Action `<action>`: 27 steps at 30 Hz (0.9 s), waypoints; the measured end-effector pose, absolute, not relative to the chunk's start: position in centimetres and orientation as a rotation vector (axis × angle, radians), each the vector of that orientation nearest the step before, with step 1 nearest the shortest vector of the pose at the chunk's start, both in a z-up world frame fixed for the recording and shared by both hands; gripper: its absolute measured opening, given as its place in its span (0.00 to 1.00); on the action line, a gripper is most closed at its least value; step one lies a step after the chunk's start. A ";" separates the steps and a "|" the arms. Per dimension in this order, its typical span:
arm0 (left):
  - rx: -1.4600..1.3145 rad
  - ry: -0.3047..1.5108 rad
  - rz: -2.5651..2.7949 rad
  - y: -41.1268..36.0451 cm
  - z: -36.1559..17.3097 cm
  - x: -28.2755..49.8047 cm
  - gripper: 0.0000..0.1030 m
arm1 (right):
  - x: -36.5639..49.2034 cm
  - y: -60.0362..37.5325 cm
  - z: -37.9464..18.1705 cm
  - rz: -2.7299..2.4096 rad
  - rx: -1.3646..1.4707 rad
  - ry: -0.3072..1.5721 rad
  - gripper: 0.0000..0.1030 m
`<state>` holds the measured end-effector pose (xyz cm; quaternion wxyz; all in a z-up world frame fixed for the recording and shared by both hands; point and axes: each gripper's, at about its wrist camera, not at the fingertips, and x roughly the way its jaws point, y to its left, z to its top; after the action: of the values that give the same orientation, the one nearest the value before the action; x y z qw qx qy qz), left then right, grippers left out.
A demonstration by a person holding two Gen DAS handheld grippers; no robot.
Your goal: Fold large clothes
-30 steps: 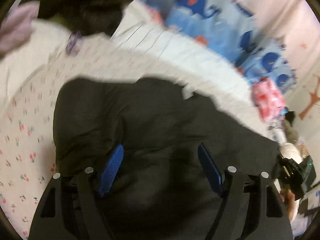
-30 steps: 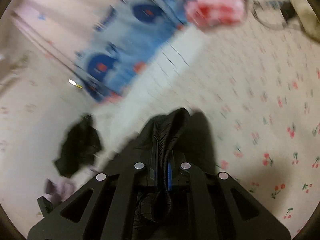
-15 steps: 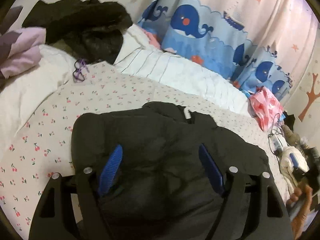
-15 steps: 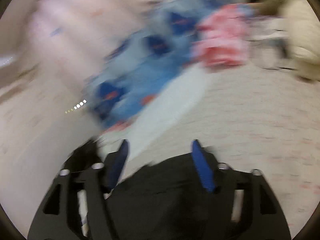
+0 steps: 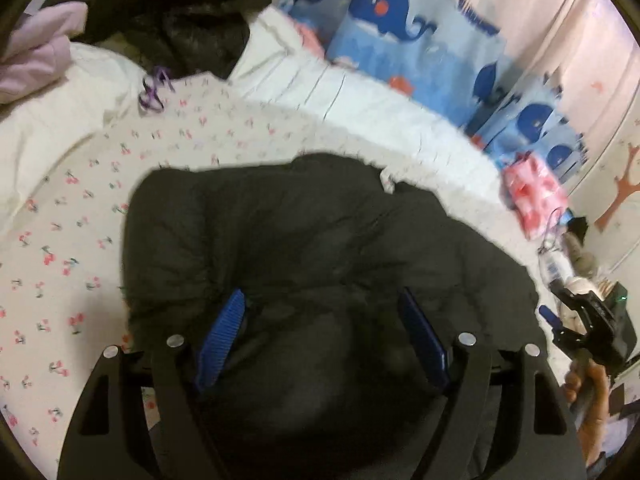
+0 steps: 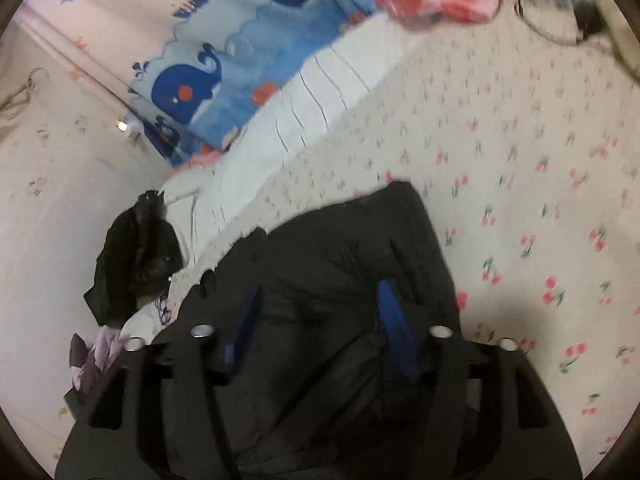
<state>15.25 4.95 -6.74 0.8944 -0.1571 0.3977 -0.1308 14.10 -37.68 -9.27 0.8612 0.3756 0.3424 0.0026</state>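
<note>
Lying flat: puffy quilted black jacket on cherry-print sheet; left gripper spread, right gripper closing, pads clear

We see both views under soft, fairly dim indoor light with a warm pinkish cast, and no lamp shows. The puffy black quilted jacket swallows the light; its seams barely read in either view. Right of the jacket in the right wrist view, a broad grey shadow falls on the white cherry-print bedsheet. Motion blur smears that view, worst above the jacket on the blue whale-print curtain and the sheet's print. The left wrist view is sharper but soft on the curtain beyond the jacket. Fisheye bending curves the bed edge, and a dark ring closes each picture's corners.
</note>
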 end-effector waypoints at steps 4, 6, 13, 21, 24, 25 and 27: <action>-0.269 0.951 -0.239 6.0 -10.0 16.3 0.78 | 16.2 -36.5 -13.6 -0.019 0.718 0.929 0.67; -0.354 0.964 -0.232 7.7 -9.2 15.1 0.78 | 16.0 -36.5 -13.6 -0.014 0.734 0.942 0.69; -0.332 0.913 -0.221 16.6 -3.0 4.9 0.84 | 6.0 -37.0 -5.2 0.071 0.637 0.769 0.85; -0.478 1.150 -0.241 23.7 -10.3 -4.3 0.85 | -7.7 -42.8 -10.1 0.046 0.605 0.970 0.87; -0.516 1.181 -0.316 22.8 -12.6 -7.2 0.85 | -12.1 -42.9 -11.5 0.194 0.688 0.996 0.89; -0.522 1.186 -0.336 22.3 -13.0 -8.0 0.88 | -13.6 -42.5 -11.6 0.265 0.712 0.994 0.90; -0.563 1.210 -0.394 21.5 -13.9 -9.8 0.92 | -15.7 -41.6 -11.7 0.371 0.761 0.997 0.91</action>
<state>-9.84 21.55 -13.87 0.7677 -0.2593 0.5573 -0.1814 -15.67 -41.62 -11.68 0.7936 0.3542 0.4637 0.1724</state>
